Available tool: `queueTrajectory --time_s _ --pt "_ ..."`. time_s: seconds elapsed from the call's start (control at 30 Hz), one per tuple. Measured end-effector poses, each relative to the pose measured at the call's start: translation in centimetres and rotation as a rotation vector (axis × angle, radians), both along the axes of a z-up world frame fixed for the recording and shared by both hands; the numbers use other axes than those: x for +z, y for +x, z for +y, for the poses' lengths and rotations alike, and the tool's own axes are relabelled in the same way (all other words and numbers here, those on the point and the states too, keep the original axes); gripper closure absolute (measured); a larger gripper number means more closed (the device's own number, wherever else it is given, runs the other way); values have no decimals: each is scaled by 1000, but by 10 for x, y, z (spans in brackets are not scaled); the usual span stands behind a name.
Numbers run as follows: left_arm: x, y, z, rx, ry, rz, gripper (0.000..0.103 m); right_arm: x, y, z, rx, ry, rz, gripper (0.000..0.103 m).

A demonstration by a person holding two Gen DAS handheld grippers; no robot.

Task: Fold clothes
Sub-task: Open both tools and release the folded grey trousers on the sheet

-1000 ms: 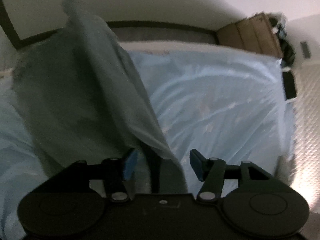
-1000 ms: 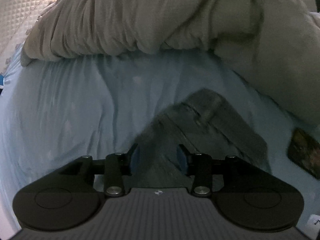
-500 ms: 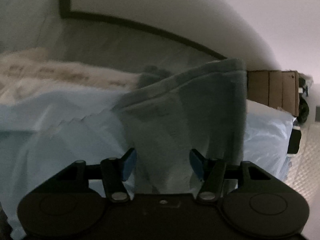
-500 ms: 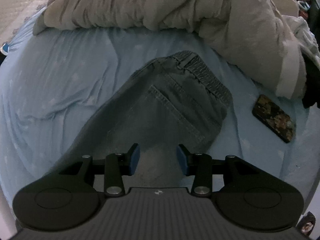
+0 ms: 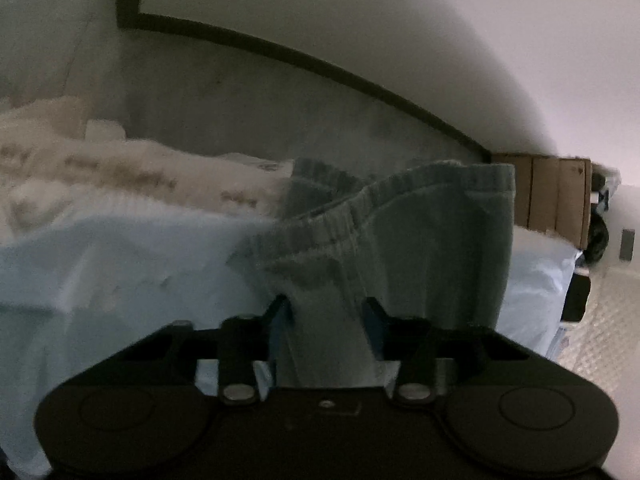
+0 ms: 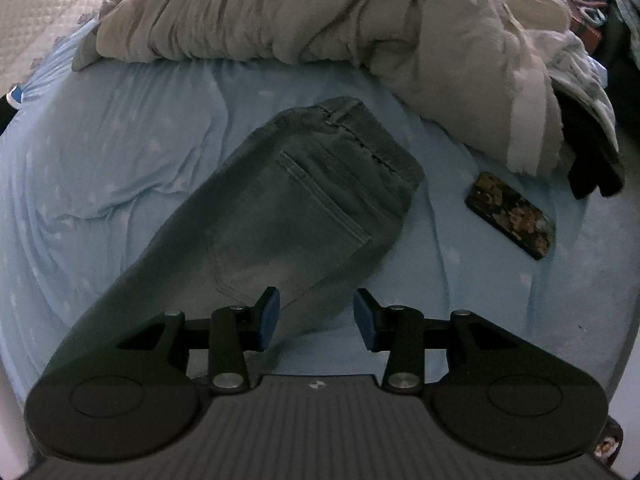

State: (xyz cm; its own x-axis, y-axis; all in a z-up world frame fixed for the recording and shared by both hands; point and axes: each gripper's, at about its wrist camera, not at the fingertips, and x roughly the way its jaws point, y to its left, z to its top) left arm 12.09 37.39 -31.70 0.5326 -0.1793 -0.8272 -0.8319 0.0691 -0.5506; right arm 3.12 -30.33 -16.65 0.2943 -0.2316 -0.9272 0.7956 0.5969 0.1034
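Left wrist view, garment: grey-blue jeans (image 5: 400,248), denim, draped upward and away from the camera, ribbed elastic waistband (image 5: 320,232) bunched across the middle
Left wrist view, fingers: left gripper (image 5: 326,320) with cloth filling the gap between the blue pads; the pads stand fairly apart, so whether they clamp the cloth or it only passes between them I cannot tell
Left wrist view, surroundings: pale blue bed sheet (image 5: 120,272) below, cream blanket (image 5: 80,168) behind, cardboard box (image 5: 556,196) at far right
Right wrist view, garment: same jeans (image 6: 288,216) lying on the bed sheet (image 6: 120,152), doubled lengthwise, back pocket (image 6: 288,232) uppermost, waistband end (image 6: 372,140) farthest from the camera, leg running down to the lower left
Right wrist view, fingers: right gripper (image 6: 316,316) spread wide, nothing between the pads, poised over the near edge of the denim
Right wrist view, surroundings: beige duvet (image 6: 320,12) heaped beyond the waistband, phone (image 6: 512,216) just to the right of the jeans, apart from them
Handling, judged: denim is fairly heavy and limp, not slippery, not fragile; it should hold a crease but sag from a single hold
Hold, judged: waistband and side seams are the thick, firm places; a pinch through both layers at an edge would keep the fold from sliding open
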Motion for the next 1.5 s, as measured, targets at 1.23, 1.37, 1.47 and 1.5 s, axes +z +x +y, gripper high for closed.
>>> queueTrajectory --time_s 1.23,1.37,1.47,1.5 --pt "43 45 36 -256 233 55 76 -25 -16 -18 5 82 -23 60" --pt "59 40 22 -280 271 63 59 -32 -23 -38 -38 106 -48 60" --pt "74 40 7 -326 312 54 59 -41 -29 -59 -80 139 -77 59" --pt "81 41 -2 -348 330 51 59 -45 -30 -68 -87 155 -89 59"
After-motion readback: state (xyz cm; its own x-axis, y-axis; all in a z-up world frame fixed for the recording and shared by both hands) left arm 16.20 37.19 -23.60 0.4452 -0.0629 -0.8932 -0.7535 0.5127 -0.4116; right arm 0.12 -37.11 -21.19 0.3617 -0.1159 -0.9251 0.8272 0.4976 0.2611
